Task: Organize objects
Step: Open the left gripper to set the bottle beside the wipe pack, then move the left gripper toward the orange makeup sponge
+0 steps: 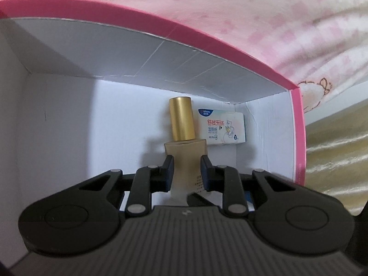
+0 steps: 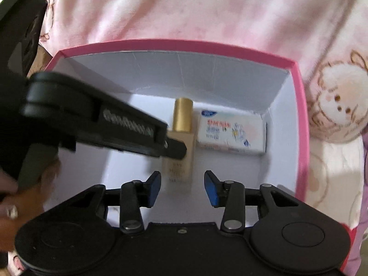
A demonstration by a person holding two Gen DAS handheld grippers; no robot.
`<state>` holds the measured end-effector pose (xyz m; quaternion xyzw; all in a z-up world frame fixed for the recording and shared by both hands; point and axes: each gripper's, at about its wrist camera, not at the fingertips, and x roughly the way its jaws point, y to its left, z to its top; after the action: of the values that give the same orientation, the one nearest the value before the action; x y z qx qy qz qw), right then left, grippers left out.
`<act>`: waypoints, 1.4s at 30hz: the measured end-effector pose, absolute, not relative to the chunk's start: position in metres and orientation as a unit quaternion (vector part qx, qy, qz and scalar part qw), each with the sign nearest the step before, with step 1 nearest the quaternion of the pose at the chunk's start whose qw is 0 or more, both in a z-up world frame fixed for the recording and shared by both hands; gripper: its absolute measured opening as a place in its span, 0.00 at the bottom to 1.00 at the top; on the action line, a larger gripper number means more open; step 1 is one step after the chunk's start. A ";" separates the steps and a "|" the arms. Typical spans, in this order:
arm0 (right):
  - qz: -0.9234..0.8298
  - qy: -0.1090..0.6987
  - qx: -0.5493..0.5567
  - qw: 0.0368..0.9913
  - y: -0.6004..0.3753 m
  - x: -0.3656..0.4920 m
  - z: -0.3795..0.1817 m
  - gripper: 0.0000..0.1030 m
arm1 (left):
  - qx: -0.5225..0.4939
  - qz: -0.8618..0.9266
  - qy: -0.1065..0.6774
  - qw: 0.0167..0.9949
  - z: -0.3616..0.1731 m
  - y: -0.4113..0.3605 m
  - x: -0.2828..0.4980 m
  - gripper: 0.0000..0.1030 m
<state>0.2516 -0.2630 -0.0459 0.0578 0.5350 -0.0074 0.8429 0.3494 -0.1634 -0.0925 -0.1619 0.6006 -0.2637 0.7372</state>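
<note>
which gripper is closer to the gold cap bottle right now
Left. The left gripper is clamped on the bottle inside the pink box; the right gripper hangs just short of it, empty.

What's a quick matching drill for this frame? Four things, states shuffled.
Column one:
1. bottle
2. wipes pack
3. right gripper
4. box

Column two:
A. pink rim, white inside
B. lying in the far right corner of the box
C. clamped in the left gripper, gold cap up
D. jaws apart, nothing between them

Pairs: 1-C, 2-B, 3-D, 4-A
</note>
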 end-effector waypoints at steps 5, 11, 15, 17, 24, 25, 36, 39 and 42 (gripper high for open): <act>0.000 0.530 0.060 0.846 -0.260 0.248 -0.051 0.41 | -0.157 -0.265 0.599 0.739 -0.090 -0.165 0.352 0.23; -0.013 0.509 0.044 0.859 -0.250 0.250 -0.050 0.20 | -0.152 -0.258 0.597 0.745 -0.087 -0.164 0.354 0.23; -0.025 0.508 0.046 0.860 -0.252 0.247 -0.051 0.20 | -0.150 -0.253 0.596 0.747 -0.085 -0.162 0.352 0.22; -0.023 0.496 0.049 0.867 -0.248 0.239 -0.047 0.21 | -0.143 -0.248 0.591 0.754 -0.081 -0.160 0.348 0.23; -0.007 0.452 0.074 0.889 -0.231 0.211 -0.030 0.26 | -0.133 -0.264 0.573 0.765 -0.058 -0.144 0.319 0.30; -0.006 0.449 0.075 0.890 -0.228 0.208 -0.027 0.27 | -0.127 -0.264 0.570 0.768 -0.054 -0.143 0.315 0.31; 0.023 0.421 0.073 0.904 -0.228 0.151 0.046 0.34 | -0.071 -0.273 0.559 0.780 0.020 -0.096 0.265 0.39; 0.038 0.419 0.075 0.904 -0.224 0.123 0.065 0.38 | -0.043 -0.277 0.556 0.783 0.043 -0.080 0.248 0.40; 0.052 0.420 0.066 0.904 -0.210 0.110 0.080 0.46 | -0.019 -0.267 0.541 0.797 0.060 -0.066 0.233 0.42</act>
<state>0.1100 -0.2095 0.0804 0.0658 0.4196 0.0517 0.9039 0.2326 -0.0658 0.0599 -0.0193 0.5411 -0.2675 0.7970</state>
